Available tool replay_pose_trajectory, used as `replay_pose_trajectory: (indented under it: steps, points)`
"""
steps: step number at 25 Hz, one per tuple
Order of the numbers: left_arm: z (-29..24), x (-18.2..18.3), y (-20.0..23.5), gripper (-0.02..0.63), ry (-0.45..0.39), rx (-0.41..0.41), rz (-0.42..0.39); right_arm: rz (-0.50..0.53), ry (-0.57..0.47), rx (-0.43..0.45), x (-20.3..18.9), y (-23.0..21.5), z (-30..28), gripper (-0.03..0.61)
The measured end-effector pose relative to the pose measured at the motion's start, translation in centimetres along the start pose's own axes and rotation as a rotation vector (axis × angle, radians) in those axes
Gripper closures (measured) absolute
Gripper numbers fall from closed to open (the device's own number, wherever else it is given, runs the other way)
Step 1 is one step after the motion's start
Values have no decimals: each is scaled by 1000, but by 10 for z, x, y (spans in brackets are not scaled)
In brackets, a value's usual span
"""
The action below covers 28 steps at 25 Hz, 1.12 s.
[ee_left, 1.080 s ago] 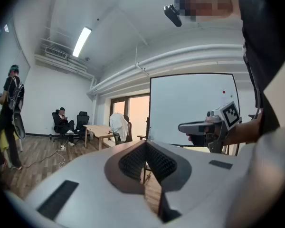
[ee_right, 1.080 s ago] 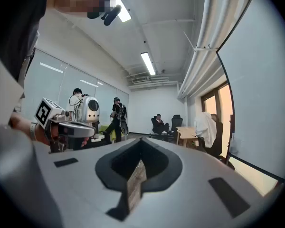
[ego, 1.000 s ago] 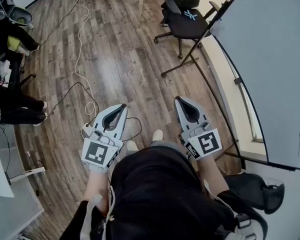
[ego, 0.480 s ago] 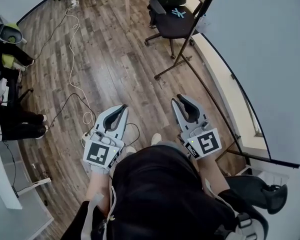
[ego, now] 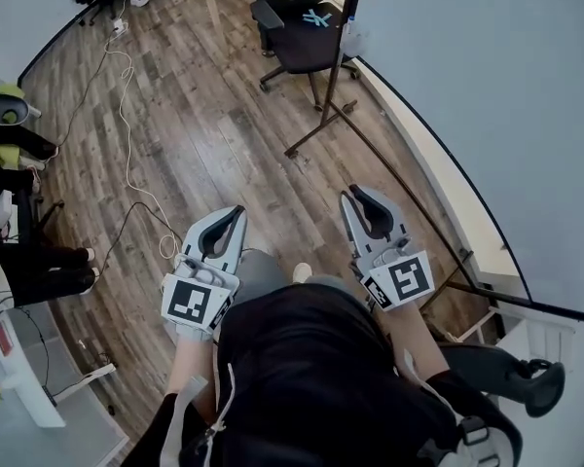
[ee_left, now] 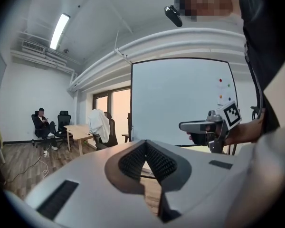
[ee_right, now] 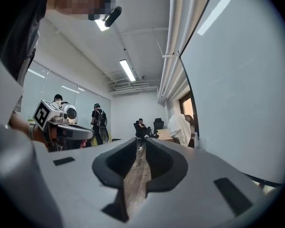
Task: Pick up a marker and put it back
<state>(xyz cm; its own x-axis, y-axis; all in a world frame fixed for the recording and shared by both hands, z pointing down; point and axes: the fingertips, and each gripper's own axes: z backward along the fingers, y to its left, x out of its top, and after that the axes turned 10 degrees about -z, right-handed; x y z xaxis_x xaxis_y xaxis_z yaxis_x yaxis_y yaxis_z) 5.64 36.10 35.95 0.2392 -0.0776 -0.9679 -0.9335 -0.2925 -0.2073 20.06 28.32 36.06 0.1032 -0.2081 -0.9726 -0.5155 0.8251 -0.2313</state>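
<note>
Standing operator beside a whiteboard [ego: 487,86] on a wood-plank floor [ego: 204,115], seen from above.

Step in hand: the approach, before any pick-up. The left gripper [ego: 236,210] and the right gripper [ego: 362,193] are held low in front of the body, side by side and well apart, both pointing forward over the floor. The left gripper's ribbed pads meet at their tips and hold nothing. The right gripper's jaws are drawn together to a thin slit through which only floor shows, so it too is empty.

The marker cannot be made out in any of the 3 views. Only a few small coloured dots [ee_left: 221,80] show near the board's upper right corner, too small to identify.

Next move, as a judgement: turn toward the board's lower edge, locate the marker, part 1 gripper's jaws and bring them around its barrel.

Writing: none legible. Each gripper's cube carries a black-and-white square pattern, and the office chair [ego: 302,32] beyond the board's far edge bears a pale blue X-like mark on its seat.
</note>
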Motion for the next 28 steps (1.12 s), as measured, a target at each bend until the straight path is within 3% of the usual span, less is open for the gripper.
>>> replay_pose_trajectory:
  steps: [10, 17, 28]
  points:
    - [-73, -9, 26, 607, -9, -55, 5, -6, 8, -67, 0, -60, -38, 512]
    - [-126, -15, 86, 607, -28, -107, 16, -1, 24, -128, 5, -90, -105, 512]
    - [-214, -28, 185, 607, -48, -256, 17, 5, 31, -273, 14, -132, -214, 512]
